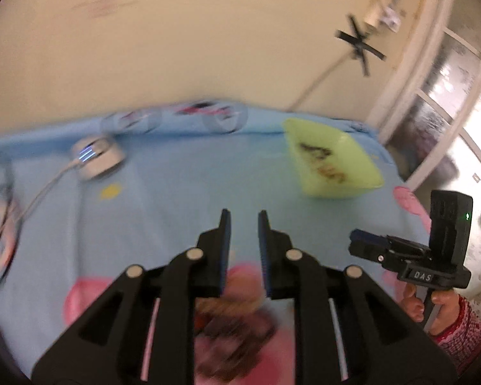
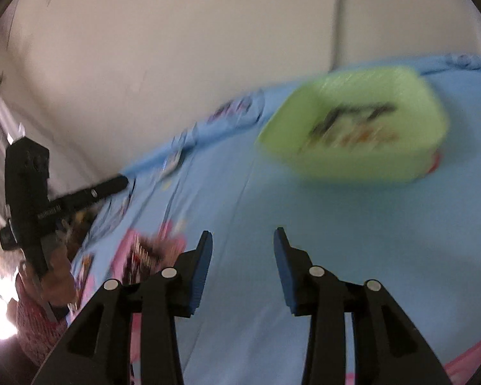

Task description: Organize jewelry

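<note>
A light green tray (image 1: 362, 173) stands on the blue sheet at the far right, with dark jewelry (image 1: 320, 158) lying in it; it also shows in the right wrist view (image 2: 336, 163), blurred. A blurred pile of dark and brown jewelry (image 1: 234, 324) lies on a pink patch under my left gripper (image 1: 244, 216), whose jaws stand a little apart with nothing between the tips. The pile also shows in the right wrist view (image 2: 144, 253). My right gripper (image 2: 243, 235) is open and empty above bare sheet, short of the tray.
The blue cartoon-print sheet (image 1: 176, 192) covers the surface up to a cream wall. A white round device (image 1: 97, 157) with a cable lies at far left. My right gripper shows in the left wrist view (image 1: 362, 240), the left one in the right wrist view (image 2: 118, 183).
</note>
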`<state>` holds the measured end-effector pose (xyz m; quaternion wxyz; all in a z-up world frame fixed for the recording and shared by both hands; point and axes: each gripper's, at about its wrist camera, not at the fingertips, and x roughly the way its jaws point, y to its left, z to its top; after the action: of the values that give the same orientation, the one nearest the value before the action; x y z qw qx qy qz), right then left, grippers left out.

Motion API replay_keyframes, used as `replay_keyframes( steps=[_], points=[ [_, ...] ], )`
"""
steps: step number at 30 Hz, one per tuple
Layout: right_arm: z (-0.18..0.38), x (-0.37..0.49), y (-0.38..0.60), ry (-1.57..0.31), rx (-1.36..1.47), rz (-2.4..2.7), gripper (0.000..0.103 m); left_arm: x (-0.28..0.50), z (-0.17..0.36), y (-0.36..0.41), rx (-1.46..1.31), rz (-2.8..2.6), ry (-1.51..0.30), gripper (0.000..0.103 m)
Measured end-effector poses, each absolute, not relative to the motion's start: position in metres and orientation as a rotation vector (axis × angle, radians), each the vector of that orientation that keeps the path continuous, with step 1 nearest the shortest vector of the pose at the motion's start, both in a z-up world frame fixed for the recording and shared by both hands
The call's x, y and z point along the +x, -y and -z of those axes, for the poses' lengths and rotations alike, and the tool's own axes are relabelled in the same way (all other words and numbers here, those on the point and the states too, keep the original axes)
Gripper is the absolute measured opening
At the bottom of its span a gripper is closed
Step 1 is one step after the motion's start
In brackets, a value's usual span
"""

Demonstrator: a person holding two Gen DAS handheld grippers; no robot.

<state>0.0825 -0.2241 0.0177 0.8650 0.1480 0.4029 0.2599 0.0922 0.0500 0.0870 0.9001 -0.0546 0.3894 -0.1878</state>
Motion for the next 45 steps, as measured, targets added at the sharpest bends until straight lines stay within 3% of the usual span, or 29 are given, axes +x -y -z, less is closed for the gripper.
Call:
replay_keyframes(
  steps=[6, 15, 16, 28, 29, 31, 32, 34, 40, 45],
  points=[
    [-0.011, 0.075, 0.161, -0.899, 0.187, -0.624, 0.015, 0.047, -0.058, -0.113, -0.191, 0.218, -0.790, 0.016],
    [-0.012, 0.080, 0.068, -0.914, 0.041, -0.727, 0.015, 0.039, -0.027, -0.116, -0.208, 0.213, -0.831, 0.016],
    [-0.009, 0.085, 0.064, -0.934, 0.047, -0.728, 0.001, 0.039, -0.025, -0.114, -0.198, 0.213, -0.834, 0.016],
    [0.010, 0.111, 0.132, -0.962, 0.113, -0.443, 0.000, 0.035, -0.017, -0.087, -0.066, 0.255, -0.827, 0.016],
    [0.009, 0.107, 0.133, -0.961, 0.101, -0.440, 0.000, 0.037, -0.015, -0.086, -0.058, 0.247, -0.839, 0.017],
    [0.002, 0.097, 0.126, -0.936, 0.072, -0.466, 0.000, 0.041, -0.012, -0.087, -0.049, 0.197, -0.869, 0.037],
    [0.000, 0.092, 0.122, -0.925, 0.047, -0.484, 0.000, 0.043, -0.011, -0.090, -0.053, 0.171, -0.875, 0.041],
    [-0.002, 0.082, 0.102, -0.905, -0.035, -0.519, 0.005, 0.045, -0.010, -0.099, -0.076, 0.144, -0.881, 0.042],
    [0.003, 0.054, 0.048, -0.872, -0.270, -0.599, 0.005, 0.038, -0.012, -0.139, -0.098, -0.029, -0.872, 0.046],
    [-0.004, 0.042, 0.034, -0.838, -0.283, -0.665, 0.005, 0.017, -0.012, -0.175, -0.170, -0.110, -0.856, 0.046]
  ],
)
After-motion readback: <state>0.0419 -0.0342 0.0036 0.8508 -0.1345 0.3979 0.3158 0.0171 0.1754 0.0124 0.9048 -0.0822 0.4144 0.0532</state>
